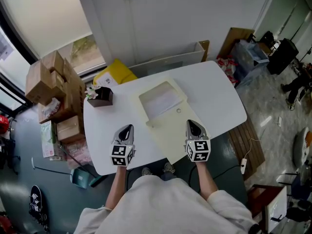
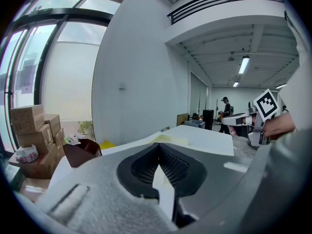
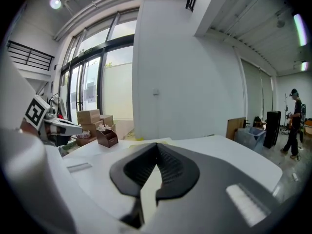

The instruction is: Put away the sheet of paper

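Jaws together and empty, the left gripper point(image 1: 126, 129) and right gripper point(image 1: 193, 126) are hovering by the cream folder point(image 1: 171, 133), which is apparently already holding the sheet of paper point(image 1: 161, 101).

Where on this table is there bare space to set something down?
The widest bare stretch of the table is right of the folder. A smaller patch lies between the brown box and the folder. The middle is taken.

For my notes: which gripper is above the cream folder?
The right gripper: it is above the cream folder; the left gripper is above bare table.
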Demonstrator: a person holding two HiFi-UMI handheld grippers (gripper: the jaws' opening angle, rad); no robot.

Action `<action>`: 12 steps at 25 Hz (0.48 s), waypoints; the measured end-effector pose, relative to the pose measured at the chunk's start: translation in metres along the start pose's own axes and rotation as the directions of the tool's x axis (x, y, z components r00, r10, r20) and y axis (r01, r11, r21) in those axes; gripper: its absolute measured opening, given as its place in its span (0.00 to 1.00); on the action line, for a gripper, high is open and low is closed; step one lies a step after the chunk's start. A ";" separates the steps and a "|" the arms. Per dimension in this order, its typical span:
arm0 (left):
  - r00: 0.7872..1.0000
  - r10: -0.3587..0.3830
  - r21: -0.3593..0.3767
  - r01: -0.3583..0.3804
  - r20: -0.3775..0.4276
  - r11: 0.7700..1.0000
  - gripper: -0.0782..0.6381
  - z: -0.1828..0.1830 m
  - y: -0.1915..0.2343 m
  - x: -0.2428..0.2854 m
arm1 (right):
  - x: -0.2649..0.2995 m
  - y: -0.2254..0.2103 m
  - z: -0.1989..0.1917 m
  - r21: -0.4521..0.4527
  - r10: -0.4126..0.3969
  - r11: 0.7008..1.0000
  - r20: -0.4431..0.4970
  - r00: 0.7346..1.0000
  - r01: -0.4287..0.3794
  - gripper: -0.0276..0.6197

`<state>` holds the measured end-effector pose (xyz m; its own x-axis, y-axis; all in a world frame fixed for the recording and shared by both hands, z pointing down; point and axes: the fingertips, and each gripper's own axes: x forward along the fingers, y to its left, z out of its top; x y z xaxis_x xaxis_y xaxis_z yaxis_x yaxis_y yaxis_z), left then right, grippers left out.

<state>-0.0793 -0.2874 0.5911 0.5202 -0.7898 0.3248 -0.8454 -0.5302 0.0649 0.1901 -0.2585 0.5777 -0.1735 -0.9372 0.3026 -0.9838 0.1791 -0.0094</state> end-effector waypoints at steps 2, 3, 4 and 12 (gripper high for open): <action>1.000 0.002 0.002 -0.002 0.007 1.000 0.12 0.003 0.001 0.000 | -0.006 0.001 0.008 -0.014 -0.002 1.000 0.021 1.000 0.002 0.04; 1.000 0.003 0.002 -0.003 0.011 1.000 0.12 0.005 0.000 -0.001 | -0.009 0.001 0.011 -0.019 -0.004 1.000 0.029 1.000 0.004 0.04; 1.000 0.004 0.003 -0.005 0.014 1.000 0.12 0.006 0.000 -0.001 | -0.012 0.001 0.013 -0.023 -0.005 1.000 0.035 0.999 0.006 0.04; 0.999 0.008 0.008 -0.008 0.036 1.000 0.12 0.015 -0.003 -0.004 | -0.018 0.010 0.023 -0.070 -0.007 0.998 0.061 0.998 0.011 0.04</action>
<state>-0.0764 -0.2874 0.5757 0.5177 -0.8043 0.2915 -0.8486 -0.5262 0.0551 0.1823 -0.2467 0.5502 -0.1695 -0.9550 0.2436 -0.9801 0.1893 0.0602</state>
